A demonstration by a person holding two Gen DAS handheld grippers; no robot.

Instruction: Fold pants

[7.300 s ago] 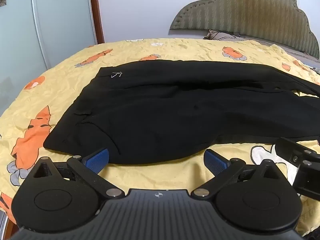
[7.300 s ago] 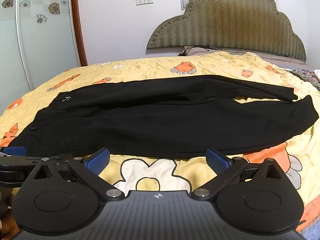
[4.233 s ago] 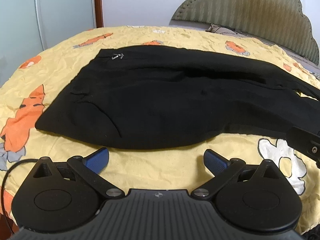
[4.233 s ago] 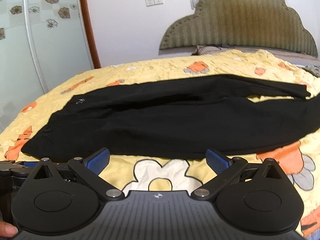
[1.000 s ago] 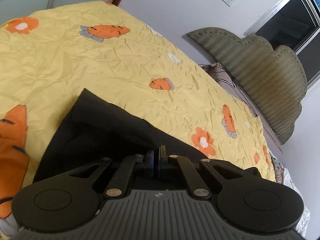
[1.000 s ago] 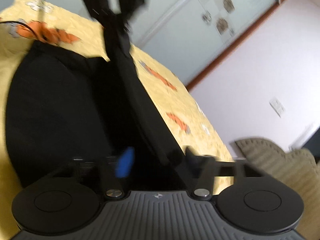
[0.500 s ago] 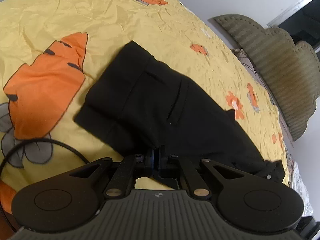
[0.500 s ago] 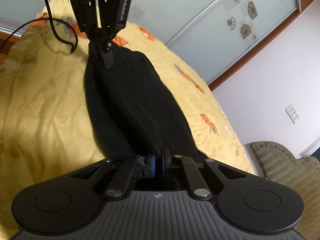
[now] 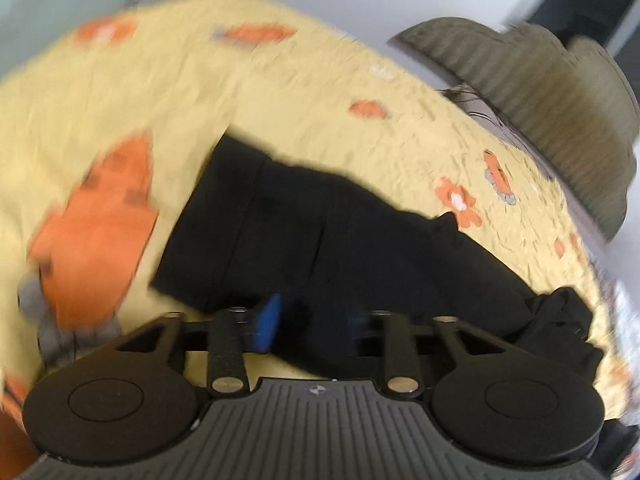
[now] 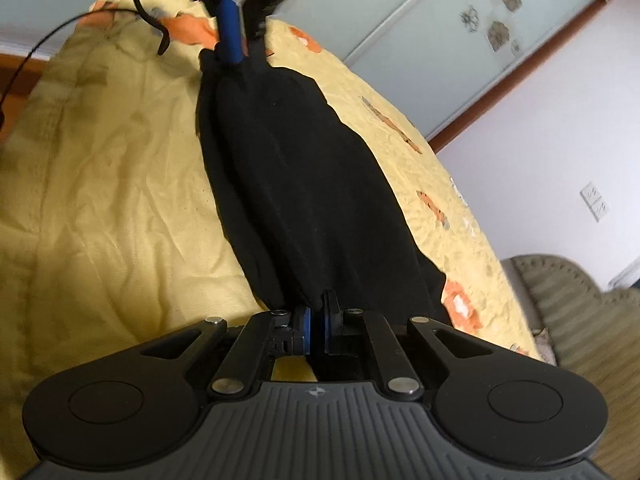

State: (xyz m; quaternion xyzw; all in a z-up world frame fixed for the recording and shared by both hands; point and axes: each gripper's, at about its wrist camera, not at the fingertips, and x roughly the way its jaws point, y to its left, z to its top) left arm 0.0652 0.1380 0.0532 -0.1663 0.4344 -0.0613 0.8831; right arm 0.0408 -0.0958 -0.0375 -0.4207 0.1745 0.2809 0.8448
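The black pants (image 9: 320, 236) lie folded lengthwise on the yellow bedspread (image 9: 280, 92), waistband to the left. My left gripper (image 9: 312, 320) is over the near edge of the pants, and its blue pads stand apart. In the right wrist view the pants (image 10: 296, 184) stretch away from me. My right gripper (image 10: 316, 326) is shut on their near edge. The left gripper (image 10: 240, 20) shows at the far end of the pants, fingers apart over the cloth.
The bedspread (image 10: 100, 184) has orange carrot and flower prints. A padded headboard (image 9: 540, 92) stands at the back right. A black cable (image 10: 48, 40) hangs by the bed's edge. Glass wardrobe doors (image 10: 460, 32) and a wall socket (image 10: 596, 200) are behind.
My left gripper has opened and let go of the pants' edge; its view is blurred from motion. My right gripper stays shut on the pants.
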